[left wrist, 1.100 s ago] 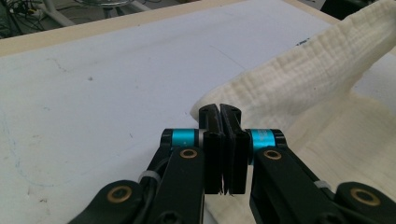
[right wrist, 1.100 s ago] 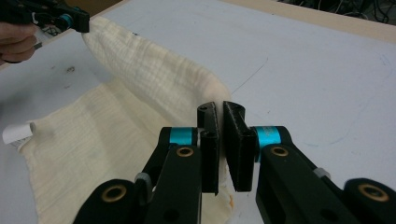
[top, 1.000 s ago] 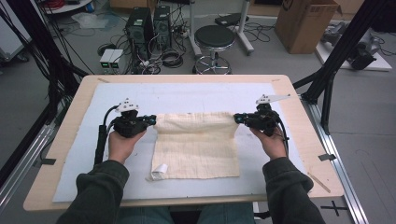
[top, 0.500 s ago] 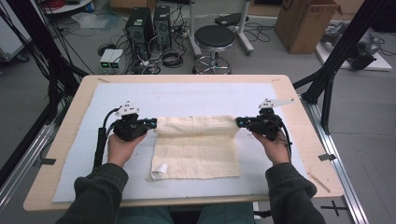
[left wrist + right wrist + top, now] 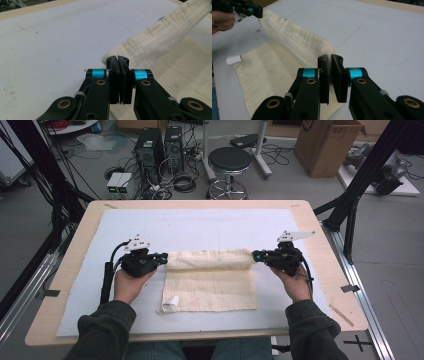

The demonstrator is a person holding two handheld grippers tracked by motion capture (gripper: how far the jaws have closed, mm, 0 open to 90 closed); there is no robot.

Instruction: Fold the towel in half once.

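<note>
One cream cloth (image 5: 209,280) lies mid-tabletop (image 5: 320,227) on the pale mat (image 5: 210,227), and you hold two tongs on it. Your left tongs (image 5: 165,258) are clamped on the near-left corner of its raised far fold; your right tongs (image 5: 254,255) are clamped on the opposite corner, jaws pressed together with cloth between them. The fold hangs between the pair, lifted off the flat half. One white tag (image 5: 172,301) sits at the cloth's near-left corner, apparently curled. Bare mat stretches beyond the fold towards the far edge; narrower margins flank both hands.
</note>
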